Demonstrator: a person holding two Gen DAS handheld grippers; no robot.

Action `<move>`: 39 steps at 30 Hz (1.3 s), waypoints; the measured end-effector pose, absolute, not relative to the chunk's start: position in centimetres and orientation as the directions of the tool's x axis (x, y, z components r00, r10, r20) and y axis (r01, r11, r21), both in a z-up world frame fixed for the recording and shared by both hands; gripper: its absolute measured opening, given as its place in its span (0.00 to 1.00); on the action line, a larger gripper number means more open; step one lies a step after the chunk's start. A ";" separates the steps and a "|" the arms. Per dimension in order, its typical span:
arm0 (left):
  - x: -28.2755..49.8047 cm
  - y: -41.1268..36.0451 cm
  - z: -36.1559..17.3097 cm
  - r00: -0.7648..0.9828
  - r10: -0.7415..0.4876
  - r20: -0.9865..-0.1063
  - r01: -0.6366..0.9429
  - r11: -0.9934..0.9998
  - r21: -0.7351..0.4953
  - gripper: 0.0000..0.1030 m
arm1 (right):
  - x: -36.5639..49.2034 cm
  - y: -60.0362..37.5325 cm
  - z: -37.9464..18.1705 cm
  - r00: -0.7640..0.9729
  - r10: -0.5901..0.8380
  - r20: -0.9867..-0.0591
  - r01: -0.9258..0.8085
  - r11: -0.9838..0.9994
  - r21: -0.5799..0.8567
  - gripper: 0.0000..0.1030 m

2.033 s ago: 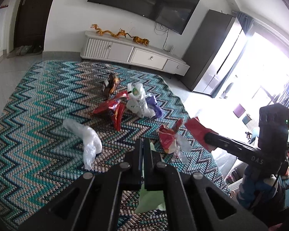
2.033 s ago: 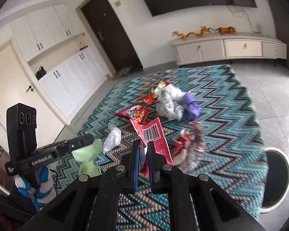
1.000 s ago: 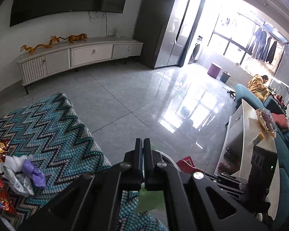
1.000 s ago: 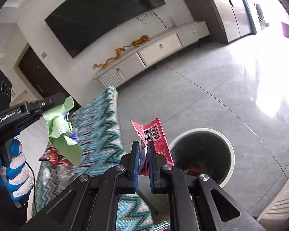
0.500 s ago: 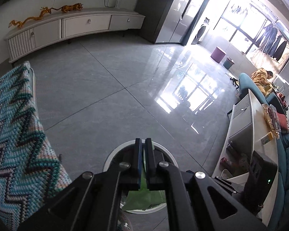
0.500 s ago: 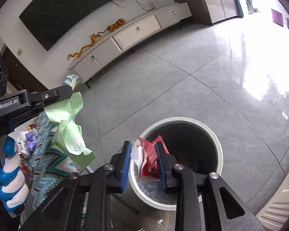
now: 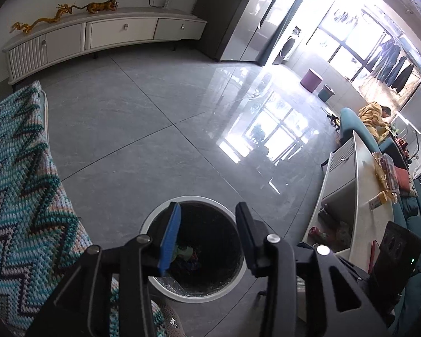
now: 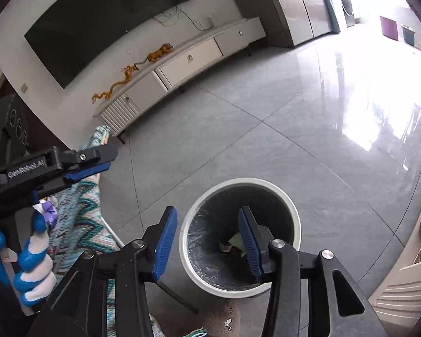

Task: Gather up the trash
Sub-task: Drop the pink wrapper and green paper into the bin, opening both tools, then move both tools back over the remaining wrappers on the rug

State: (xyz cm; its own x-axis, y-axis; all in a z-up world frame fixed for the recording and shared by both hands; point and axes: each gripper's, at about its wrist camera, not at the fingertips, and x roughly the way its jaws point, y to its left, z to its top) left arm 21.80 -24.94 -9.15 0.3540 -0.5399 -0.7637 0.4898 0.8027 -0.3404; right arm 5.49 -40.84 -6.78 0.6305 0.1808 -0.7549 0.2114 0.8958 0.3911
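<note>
A round white-rimmed trash bin (image 7: pixel 151 219) with a dark liner stands on the grey tile floor; it also shows in the right wrist view (image 8: pixel 266 185). My left gripper (image 7: pixel 207 210) is open and empty right above the bin. My right gripper (image 8: pixel 207 213) is open and empty above the bin too. A green wrapper (image 8: pixel 235 238) and other scraps (image 7: pixel 186 252) lie at the bin's bottom. The left gripper also shows from the side in the right wrist view (image 8: pixel 103 158), held by a blue-and-white gloved hand (image 8: pixel 31 252).
The zigzag-patterned rug (image 7: pixel 19 182) lies left of the bin, with a purple scrap (image 8: pixel 52 210) on it. A white TV cabinet (image 7: pixel 98 36) stands along the far wall. A white counter (image 7: pixel 359 185) and a teal sofa are at the right.
Both grippers have opened over the bin. The green wrapper left my left gripper and the red wrapper left my right gripper; both dropped into the bin.
</note>
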 end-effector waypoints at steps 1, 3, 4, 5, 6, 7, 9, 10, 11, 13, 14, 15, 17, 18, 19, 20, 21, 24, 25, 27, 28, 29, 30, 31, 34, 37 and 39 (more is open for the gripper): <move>21.3 -24.6 -8.4 0.369 -0.542 -0.755 0.492 0.803 -0.336 0.38 | 4.8 -40.9 -5.8 0.645 0.173 -0.744 0.207 0.898 0.388 0.44; 20.5 -23.9 -6.9 0.396 -0.541 -0.742 0.493 0.807 -0.325 0.38 | 3.9 -40.9 -4.2 0.667 0.159 -0.728 0.199 0.904 0.379 0.44; 20.0 -23.5 -6.2 0.411 -0.541 -0.734 0.494 0.809 -0.319 0.38 | 3.4 -40.9 -3.3 0.677 0.151 -0.721 0.195 0.907 0.372 0.45; 19.4 -23.2 -5.4 0.426 -0.540 -0.726 0.496 0.810 -0.312 0.38 | 2.7 -40.9 -2.1 0.689 0.139 -0.712 0.190 0.913 0.362 0.45; 18.8 -22.7 -4.5 0.444 -0.538 -0.716 0.496 0.813 -0.304 0.38 | 2.2 -40.7 -1.4 0.697 0.129 -0.705 0.186 0.917 0.352 0.45; 18.4 -22.4 -3.6 0.463 -0.536 -0.706 0.494 0.817 -0.297 0.39 | 1.6 -40.6 -0.5 0.706 0.119 -0.698 0.181 0.922 0.341 0.45; 17.3 -21.1 -1.7 0.500 -0.533 -0.682 0.490 0.824 -0.284 0.44 | 0.3 -40.1 1.2 0.725 0.099 -0.682 0.169 0.934 0.316 0.46; 16.7 -20.5 -0.8 0.519 -0.528 -0.673 0.490 0.828 -0.272 0.46 | -0.3 -39.8 2.1 0.735 0.092 -0.672 0.162 0.939 0.305 0.46; 16.1 -19.9 0.3 0.538 -0.524 -0.661 0.491 0.832 -0.259 0.47 | -0.9 -39.4 3.0 0.744 0.084 -0.663 0.154 0.943 0.293 0.46; 14.6 -17.9 2.7 0.577 -0.514 -0.634 0.493 0.839 -0.231 0.47 | -2.2 -38.3 5.0 0.767 0.068 -0.639 0.133 0.956 0.263 0.48; 14.0 -17.1 3.8 0.594 -0.511 -0.621 0.491 0.842 -0.222 0.47 | -2.7 -37.7 5.7 0.775 0.065 -0.628 0.123 0.960 0.252 0.49; 13.3 -16.0 5.0 0.611 -0.507 -0.608 0.489 0.846 -0.214 0.47 | -3.2 -37.1 6.5 0.784 0.064 -0.618 0.112 0.963 0.243 0.50; 11.9 -13.8 7.3 0.645 -0.493 -0.584 0.479 0.856 -0.194 0.47 | -4.2 -35.6 8.0 0.800 0.069 -0.596 0.082 0.971 0.223 0.52; 11.5 -12.7 8.3 0.660 -0.486 -0.573 0.474 0.861 -0.185 0.47 | -4.5 -34.9 8.5 0.804 0.072 -0.590 0.069 0.974 0.214 0.53; 10.7 -11.3 9.5 0.679 -0.478 -0.558 0.466 0.867 -0.176 0.47 | -4.9 -34.1 9.1 0.809 0.077 -0.583 0.054 0.978 0.203 0.53; 9.9 -9.9 10.7 0.698 -0.466 -0.544 0.455 0.875 -0.166 0.47 | -5.2 -33.2 9.7 0.813 0.085 -0.576 0.033 0.981 0.192 0.54; 9.2 -8.5 11.7 0.717 -0.453 -0.530 0.443 0.883 -0.155 0.47 | -5.5 -32.3 10.3 0.816 0.094 -0.570 0.014 0.983 0.182 0.54; 7.5 -4.4 14.3 0.765 -0.411 -0.495 0.404 0.906 -0.127 0.51 | -6.1 -29.6 11.5 0.821 0.119 -0.559 -0.037 0.987 0.155 0.56; 6.8 -2.7 15.3 0.786 -0.390 -0.479 0.383 0.916 -0.117 0.53 | -6.1 -28.6 11.8 0.819 0.132 -0.558 -0.058 0.987 0.149 0.57; 5.8 0.1 16.6 0.820 -0.349 -0.454 0.342 0.934 -0.100 0.54 | -6.1 -27.0 12.0 0.815 0.152 -0.559 -0.088 0.986 0.140 0.57; 5.3 1.3 17.1 0.832 -0.329 -0.446 0.323 0.942 -0.091 0.54 | -6.1 -26.2 12.2 0.813 0.162 -0.559 -0.103 0.985 0.136 0.57; 4.8 2.5 17.6 0.844 -0.311 -0.437 0.305 0.949 -0.085 0.54 | -6.0 -25.3 12.3 0.810 0.177 -0.558 -0.122 0.983 0.135 0.57; 4.3 4.0 18.1 0.857 -0.290 -0.425 0.283 0.956 -0.080 0.54 | -6.2 -24.7 12.3 0.808 0.189 -0.558 -0.137 0.981 0.134 0.57; 3.7 5.2 18.5 0.868 -0.271 -0.417 0.265 0.961 -0.074 0.54 | -6.2 -24.0 12.5 0.806 0.201 -0.556 -0.153 0.979 0.132 0.57; 2.3 8.2 19.2 0.890 -0.227 -0.396 0.225 0.973 -0.051 0.54 | -6.5 -22.1 13.2 0.803 0.236 -0.547 -0.201 0.972 0.124 0.57; 1.2 10.7 19.1 0.898 -0.201 -0.391 0.198 0.979 -0.050 0.54 | -6.9 -20.9 13.9 0.803 0.256 -0.538 -0.234 0.966 0.111 0.57; 0.6 11.5 18.7 0.900 -0.195 -0.390 0.189 0.980 -0.054 0.54 | -7.0 -20.1 14.3 0.802 0.265 -0.535 -0.248 0.963 0.104 0.57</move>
